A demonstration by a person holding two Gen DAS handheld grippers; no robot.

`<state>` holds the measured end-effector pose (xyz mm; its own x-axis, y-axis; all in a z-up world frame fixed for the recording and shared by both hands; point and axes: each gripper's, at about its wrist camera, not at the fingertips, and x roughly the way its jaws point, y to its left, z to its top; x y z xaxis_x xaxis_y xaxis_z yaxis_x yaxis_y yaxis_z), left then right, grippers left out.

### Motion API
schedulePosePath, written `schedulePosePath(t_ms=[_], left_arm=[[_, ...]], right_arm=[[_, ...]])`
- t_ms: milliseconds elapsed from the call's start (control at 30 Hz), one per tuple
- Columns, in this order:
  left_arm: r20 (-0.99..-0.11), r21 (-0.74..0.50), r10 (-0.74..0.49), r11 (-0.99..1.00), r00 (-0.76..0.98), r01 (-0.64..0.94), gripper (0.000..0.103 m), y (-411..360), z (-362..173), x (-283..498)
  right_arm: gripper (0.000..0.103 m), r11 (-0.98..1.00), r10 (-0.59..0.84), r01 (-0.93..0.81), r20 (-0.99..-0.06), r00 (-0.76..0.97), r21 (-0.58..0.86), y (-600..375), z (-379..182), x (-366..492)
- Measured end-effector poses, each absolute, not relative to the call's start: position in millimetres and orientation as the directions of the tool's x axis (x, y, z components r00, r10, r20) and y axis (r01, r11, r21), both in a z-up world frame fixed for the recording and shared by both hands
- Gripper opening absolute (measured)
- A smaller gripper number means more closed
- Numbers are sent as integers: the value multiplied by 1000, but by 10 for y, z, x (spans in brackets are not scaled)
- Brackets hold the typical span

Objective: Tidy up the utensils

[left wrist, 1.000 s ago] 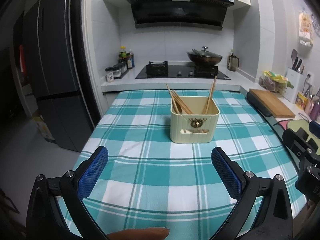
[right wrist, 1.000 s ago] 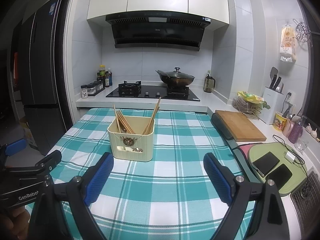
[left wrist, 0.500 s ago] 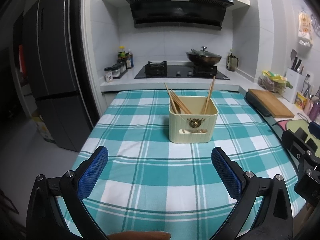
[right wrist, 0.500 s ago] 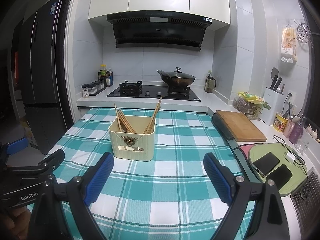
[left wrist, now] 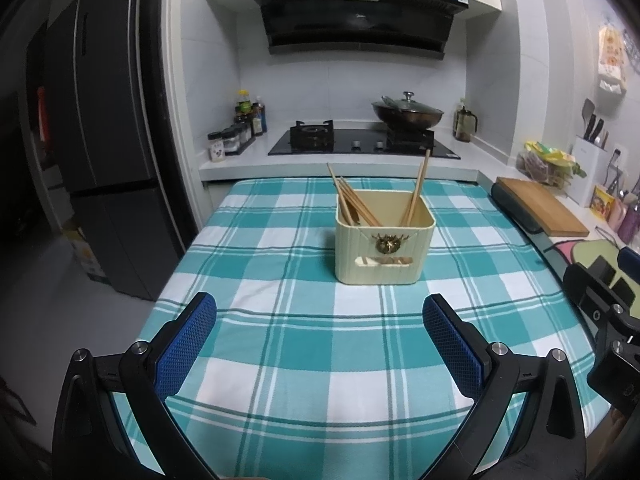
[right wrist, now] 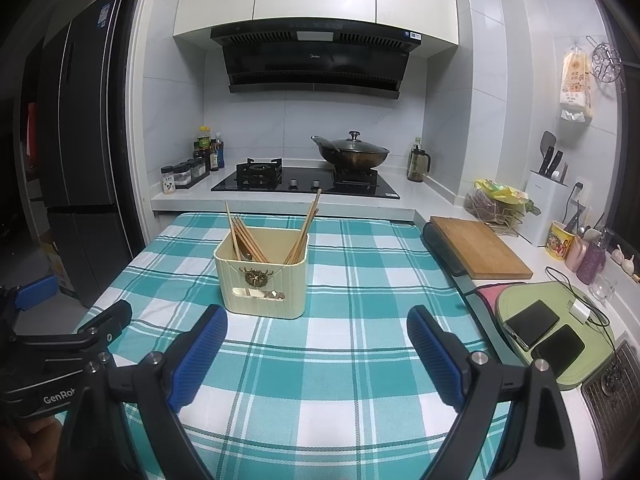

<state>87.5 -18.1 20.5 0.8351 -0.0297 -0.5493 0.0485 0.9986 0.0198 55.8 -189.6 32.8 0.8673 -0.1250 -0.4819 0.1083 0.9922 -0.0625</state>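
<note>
Both claws are held wide apart and empty above the near end of a checked table (left wrist: pixel 248 380). At the far left of the right wrist view, the left claw (left wrist: pixel 319 334) is seen from the side as a black frame with a blue pad; in its own view its blue pads (left wrist: pixel 186 344) are spread with only cloth between them. Ahead of it, and a little right of its centre line, a cream box (left wrist: pixel 384 248) is set on the cloth, well apart from the fingertips. Chopsticks (left wrist: pixel 354 204) are leaned inside the box, a bundle against its left wall and others against its right wall. From the right claw (right wrist: pixel 317 342), also spread wide, the same box (right wrist: pixel 262 280) is seen ahead and to the left, just beyond the left pad (right wrist: pixel 198 356), with the chopsticks (right wrist: pixel 246 236) fanned out above its rim. Behind the table a wok (right wrist: pixel 352 154) is placed on the hob. Further right, a board (right wrist: pixel 480 250) is laid on the counter.
</note>
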Motion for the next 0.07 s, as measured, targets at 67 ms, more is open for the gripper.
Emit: schedulePosePath(t_ms=[67], left_arm=[[-551, 20, -41, 998, 834, 62, 103, -180, 201, 875]], right_arm=[[93, 992, -126, 110, -481, 867, -62, -1906, 331, 559]])
